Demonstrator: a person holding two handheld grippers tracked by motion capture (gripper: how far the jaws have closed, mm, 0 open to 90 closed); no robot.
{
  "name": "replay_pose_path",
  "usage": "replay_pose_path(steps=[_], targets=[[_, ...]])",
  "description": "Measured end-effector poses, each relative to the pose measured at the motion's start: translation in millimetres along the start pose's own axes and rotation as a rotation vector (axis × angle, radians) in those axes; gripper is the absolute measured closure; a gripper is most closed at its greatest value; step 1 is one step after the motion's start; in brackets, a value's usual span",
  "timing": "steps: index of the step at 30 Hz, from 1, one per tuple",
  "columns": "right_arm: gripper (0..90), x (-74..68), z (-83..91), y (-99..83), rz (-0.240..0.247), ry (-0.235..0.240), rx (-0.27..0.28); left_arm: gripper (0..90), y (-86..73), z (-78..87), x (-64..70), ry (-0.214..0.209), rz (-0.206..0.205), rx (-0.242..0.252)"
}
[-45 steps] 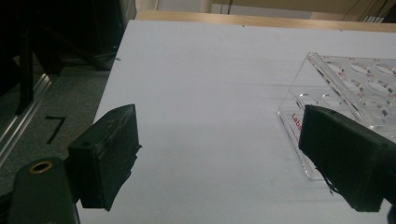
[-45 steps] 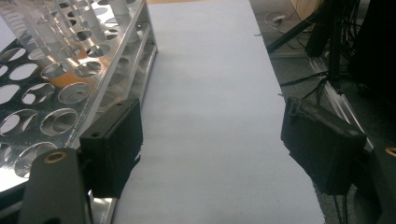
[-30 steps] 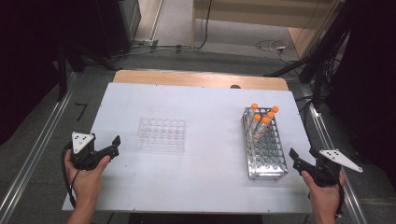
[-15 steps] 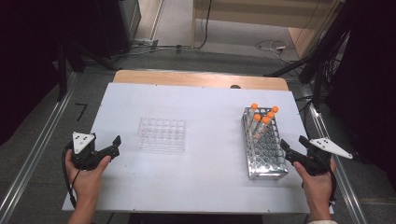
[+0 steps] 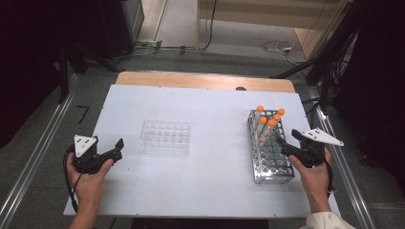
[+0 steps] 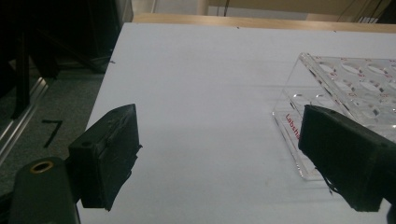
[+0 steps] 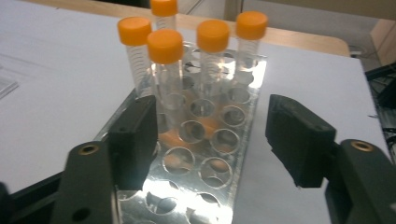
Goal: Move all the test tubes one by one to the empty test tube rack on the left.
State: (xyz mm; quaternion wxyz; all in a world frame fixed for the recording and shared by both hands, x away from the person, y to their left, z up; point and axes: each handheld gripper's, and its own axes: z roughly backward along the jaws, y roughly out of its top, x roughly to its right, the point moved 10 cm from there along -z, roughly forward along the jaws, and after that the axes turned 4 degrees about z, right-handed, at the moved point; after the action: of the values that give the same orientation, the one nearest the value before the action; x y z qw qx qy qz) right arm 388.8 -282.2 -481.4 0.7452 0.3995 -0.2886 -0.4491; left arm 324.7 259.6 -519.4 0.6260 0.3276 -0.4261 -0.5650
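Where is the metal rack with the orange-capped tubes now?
In the high view, the metal rack stands on the table's right side, just left of the right gripper.

A metal tube rack (image 5: 270,150) of shiny perforated plate is seen flat on the white table, at its right side. Five clear tubes with orange caps (image 7: 166,45) are held upright in holes at the far end. Contents, possibly orange, cannot be told with certainty.
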Motion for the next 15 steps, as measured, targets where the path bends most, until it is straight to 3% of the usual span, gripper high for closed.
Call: replay_pose_path(steps=[9,15], targets=[[49.3,-10.2,-18.0,5.2,0.087,0.074,-0.058,13.2,0.1,-0.1,-0.7,0.001,0.008,0.004],[51.5,-13.3,-26.5,6.7,0.103,0.100,-0.084,13.3,-0.4,-0.8,-0.3,-0.001,0.009,0.001]])
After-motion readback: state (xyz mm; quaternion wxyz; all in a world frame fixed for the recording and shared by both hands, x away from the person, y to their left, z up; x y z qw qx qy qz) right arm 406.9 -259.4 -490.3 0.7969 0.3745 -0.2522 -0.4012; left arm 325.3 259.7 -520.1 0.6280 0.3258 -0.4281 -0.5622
